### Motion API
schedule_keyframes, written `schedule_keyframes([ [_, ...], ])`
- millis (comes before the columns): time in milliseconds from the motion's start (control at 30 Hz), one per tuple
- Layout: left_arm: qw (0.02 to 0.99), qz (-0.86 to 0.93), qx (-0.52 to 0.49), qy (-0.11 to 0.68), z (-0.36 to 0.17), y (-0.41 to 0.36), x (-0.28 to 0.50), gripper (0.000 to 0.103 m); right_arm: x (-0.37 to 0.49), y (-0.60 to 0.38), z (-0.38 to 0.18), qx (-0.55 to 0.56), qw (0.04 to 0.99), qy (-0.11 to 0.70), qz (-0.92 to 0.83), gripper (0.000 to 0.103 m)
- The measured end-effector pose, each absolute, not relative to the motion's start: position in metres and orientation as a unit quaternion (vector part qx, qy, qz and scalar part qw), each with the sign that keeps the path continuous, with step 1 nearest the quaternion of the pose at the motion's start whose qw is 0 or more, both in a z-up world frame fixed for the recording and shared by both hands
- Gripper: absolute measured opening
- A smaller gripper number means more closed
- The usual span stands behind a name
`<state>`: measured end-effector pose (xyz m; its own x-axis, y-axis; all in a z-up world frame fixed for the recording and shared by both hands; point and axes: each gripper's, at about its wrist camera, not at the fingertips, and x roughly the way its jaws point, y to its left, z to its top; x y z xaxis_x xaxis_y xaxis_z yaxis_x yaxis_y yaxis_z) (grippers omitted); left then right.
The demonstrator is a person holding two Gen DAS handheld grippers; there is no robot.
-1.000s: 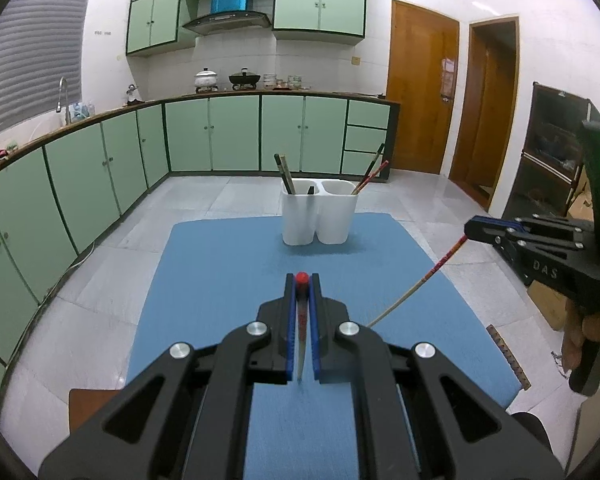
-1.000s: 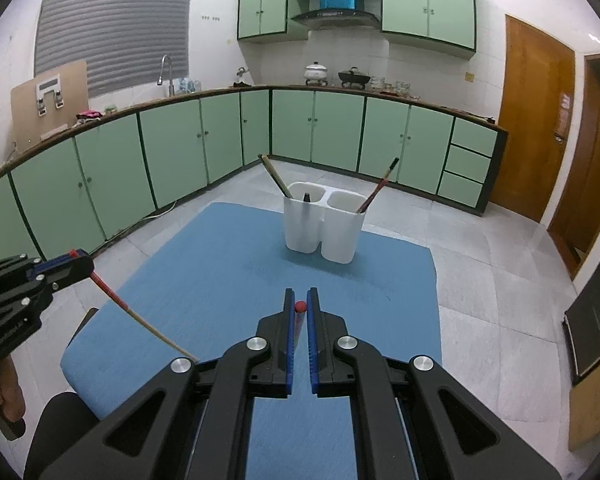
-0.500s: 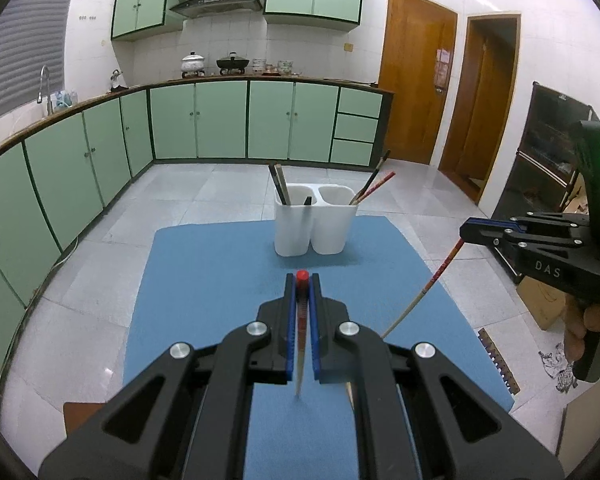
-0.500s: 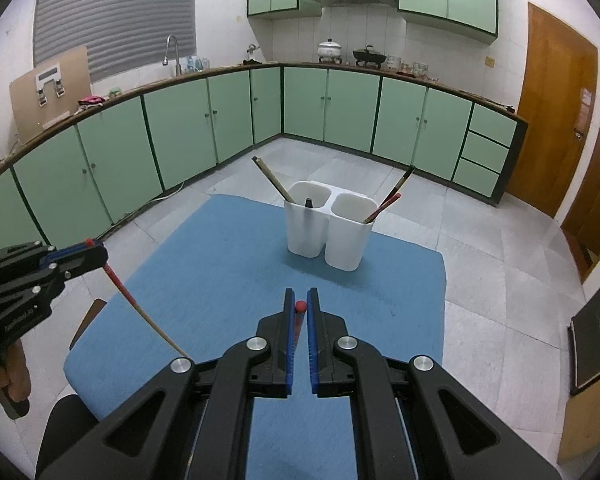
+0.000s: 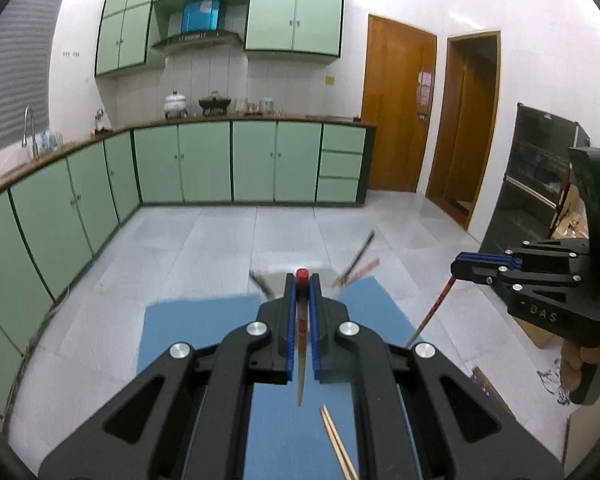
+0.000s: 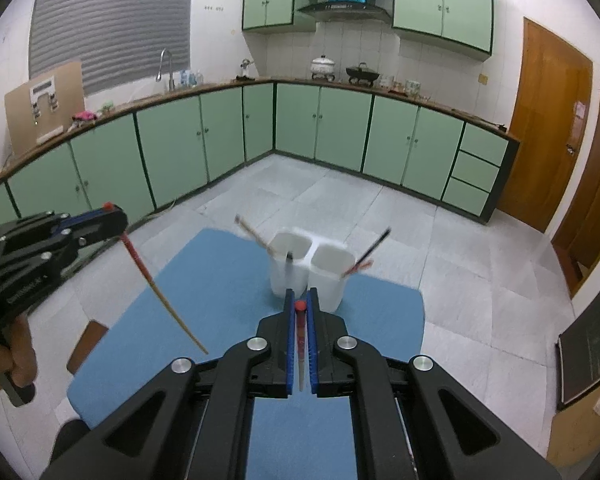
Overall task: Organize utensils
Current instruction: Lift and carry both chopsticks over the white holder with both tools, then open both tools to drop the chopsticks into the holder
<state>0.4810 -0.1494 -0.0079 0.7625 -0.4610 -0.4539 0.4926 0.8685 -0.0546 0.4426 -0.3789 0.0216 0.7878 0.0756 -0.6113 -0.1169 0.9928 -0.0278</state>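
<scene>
The left gripper (image 6: 112, 216) has its fingers clamped on a red-topped chopstick (image 6: 156, 286), gripped near the red end so that the pale tip slants down over the blue surface (image 6: 204, 280); in its own camera the same gripper (image 5: 302, 284) shows that chopstick (image 5: 300, 344) pinched between the blue pads. Ahead, toward the far end of the blue surface, stands a white two-compartment utensil holder (image 6: 312, 270), blurred, with a brown-handled utensil (image 6: 252, 234) leaning out of its left compartment and dark and red chopsticks (image 6: 366, 256) leaning out of the right one. Two loose pale chopsticks (image 5: 336, 440) lie on the surface near the left gripper. The right gripper (image 6: 300, 306) has its fingers clamped on a second red-topped chopstick (image 6: 300, 344), held just short of the holder.
</scene>
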Motion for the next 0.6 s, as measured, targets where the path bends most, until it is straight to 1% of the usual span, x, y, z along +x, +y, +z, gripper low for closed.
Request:
schedule_keyframes([
  [200,0.948,-0.250,0.022,0.196,0.024,-0.171,0.512,0.005,0.476,-0.391,0.063,-0.012,0.953,0.299,0.042,0.005],
  [367,0.955,-0.243,0.024,0.168,0.036,-0.194,0.537,0.005,0.507,-0.391,0.088,-0.008,0.961,0.273,0.031,0.005],
  [467,0.959,-0.235,0.019,0.157,0.039,-0.204,0.557,0.005,0.527,-0.391,0.092,-0.010,0.964,0.263,0.028,0.005],
  [600,0.963,-0.223,0.011,0.149,0.036,-0.216,0.590,0.005,0.558,-0.392,0.080,-0.019,0.965,0.261,0.019,0.005],
])
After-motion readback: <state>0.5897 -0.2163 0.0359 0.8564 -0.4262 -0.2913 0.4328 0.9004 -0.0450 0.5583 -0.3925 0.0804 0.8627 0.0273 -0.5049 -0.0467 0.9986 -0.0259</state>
